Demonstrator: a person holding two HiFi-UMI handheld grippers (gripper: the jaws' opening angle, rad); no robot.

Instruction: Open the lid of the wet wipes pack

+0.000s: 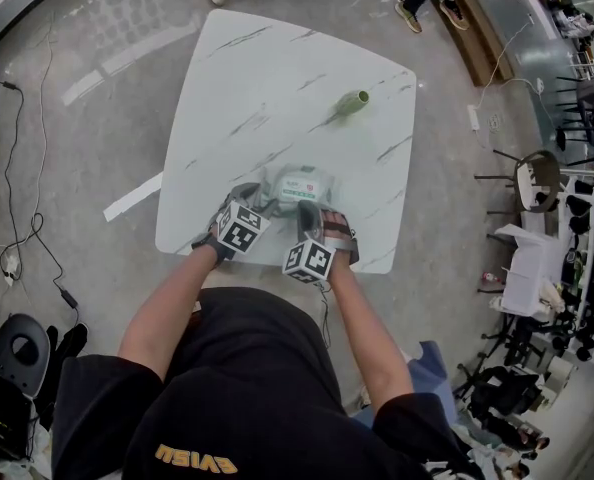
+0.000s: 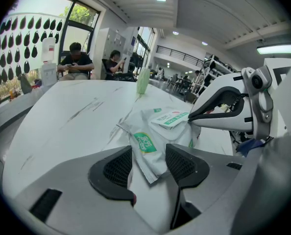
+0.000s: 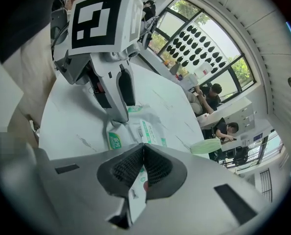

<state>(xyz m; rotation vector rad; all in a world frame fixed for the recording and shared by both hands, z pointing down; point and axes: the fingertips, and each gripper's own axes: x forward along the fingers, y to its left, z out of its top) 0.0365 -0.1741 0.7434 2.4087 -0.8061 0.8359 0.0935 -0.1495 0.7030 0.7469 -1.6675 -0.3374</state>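
Your left gripper point(image 2: 149, 155) and right gripper point(image 3: 143, 153) sit closest, both tipped down at the near edge of the white marbled tabletop point(image 1: 277, 78). That tabletop looks smooth and glossy, so expect little friction under anything light.

On it, right in front of you between the 2 grippers, lies the wet wipes pack point(image 1: 302, 183). It is a soft film pouch, creased and pillowy, probably light and a bit slippery. Pull on its top and the whole pack is likely to slide or lift unless 1 end is pinned. Your left jaws stand about half wide with the pack's crimped corner between them. The pads seem to bear on its edges, though the contact is hard to read for certain. That flat seam is the sensible place to hold, since the film there is doubled and will not squash the wipes.

Well apart, further up the tabletop, stands a pale green bottle point(image 1: 351, 102). It is out of the way.

Smallest is the lid point(image 2: 171, 118), a thin white and green flap on the pack's top face. Your right jaws are fully together with a thin white sheet nipped between the pads, and it reads as the lid's free edge. Treat it as flimsy. It should bend and peel, not hinge, so a low, steady pull back along the pack would suit it better than a jerk upward.
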